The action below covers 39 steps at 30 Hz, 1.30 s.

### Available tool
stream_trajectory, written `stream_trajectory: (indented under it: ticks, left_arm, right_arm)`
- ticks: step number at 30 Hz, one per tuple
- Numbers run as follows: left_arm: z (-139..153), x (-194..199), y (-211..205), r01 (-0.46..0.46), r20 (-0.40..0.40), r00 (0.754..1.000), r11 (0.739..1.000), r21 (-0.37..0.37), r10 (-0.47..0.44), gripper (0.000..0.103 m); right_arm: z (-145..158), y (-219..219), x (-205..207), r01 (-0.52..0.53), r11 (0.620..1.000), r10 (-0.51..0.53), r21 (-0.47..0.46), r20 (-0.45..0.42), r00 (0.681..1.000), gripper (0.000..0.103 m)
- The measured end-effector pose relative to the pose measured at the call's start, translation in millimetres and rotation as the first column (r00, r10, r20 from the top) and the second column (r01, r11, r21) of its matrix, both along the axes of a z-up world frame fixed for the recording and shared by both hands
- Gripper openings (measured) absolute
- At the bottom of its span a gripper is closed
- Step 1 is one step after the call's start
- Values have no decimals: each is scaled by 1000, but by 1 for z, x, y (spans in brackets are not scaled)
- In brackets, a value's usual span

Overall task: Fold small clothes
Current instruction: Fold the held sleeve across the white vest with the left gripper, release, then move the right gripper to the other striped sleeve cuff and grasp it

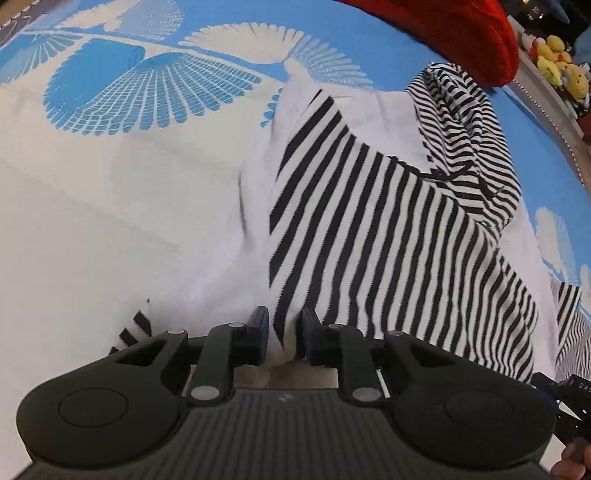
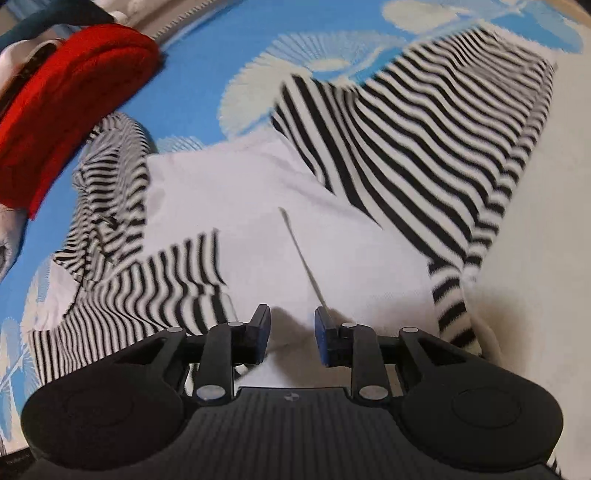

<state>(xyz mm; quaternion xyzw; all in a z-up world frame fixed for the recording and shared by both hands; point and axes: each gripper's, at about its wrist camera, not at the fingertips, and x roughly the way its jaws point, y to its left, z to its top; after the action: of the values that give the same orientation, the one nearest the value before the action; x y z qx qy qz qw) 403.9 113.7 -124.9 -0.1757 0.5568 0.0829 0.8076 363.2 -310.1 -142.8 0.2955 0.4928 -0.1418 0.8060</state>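
A small black-and-white striped hooded top with white panels (image 1: 388, 221) lies on a blue and white patterned bedspread (image 1: 129, 92). Its striped hood (image 1: 461, 122) points to the far right in the left wrist view. My left gripper (image 1: 284, 334) is nearly closed with the garment's hem edge between its fingers. In the right wrist view the same top (image 2: 424, 129) spreads ahead, its hood (image 2: 107, 184) at left. My right gripper (image 2: 291, 336) is partly open over the white panel (image 2: 258, 229), holding nothing. A thin white drawstring (image 2: 303, 258) runs past its right finger.
A red cushion (image 1: 461, 33) lies at the far right of the bed and also shows in the right wrist view (image 2: 66, 99). Yellow plush toys (image 1: 561, 66) sit beyond the bed's edge. Bare bedspread (image 2: 535, 258) lies right of the garment.
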Motion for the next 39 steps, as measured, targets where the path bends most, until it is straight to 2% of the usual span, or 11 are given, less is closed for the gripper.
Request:
stream_trajectory:
  ticks: [5,8,20,23,34,36,37,39]
  left_arm:
    - [12,1,-6,22,46,999,998,55,-25,21]
    - [13,2,-9,28,49,998,999,43,-30,21]
    - [29,0,-30,58,92,994,995,79,-65,23]
    - [34,0,-39,68,105,992,996,65,-74,24]
    - [45,0,-79,116,138,983,992,46,-122,29]
    - [44,0,-86,128,139,981,991,43,-133,29]
    - [43,0,-89,133,139,981,990,41,-137,29]
    - [43,1,-96,144,139,979,989,42,-148,29]
  right_arm:
    - [11,4,0,-20,999,21,-35,37,999,29]
    - [16,6,1,-35,997,39,-67,58,998,30]
    - [34,8,-1,-102,981,119,-165,97,988,32]
    - [37,5,-3,-115,975,136,-189,102,985,32]
    - [49,-34,-19,-32,970,66,-240,135,989,32]
    - [50,-45,-23,-13,971,49,-240,147,988,27]
    - [52,-53,-26,4,971,35,-238,160,987,16]
    - [53,-68,-32,39,973,4,-229,184,983,13]
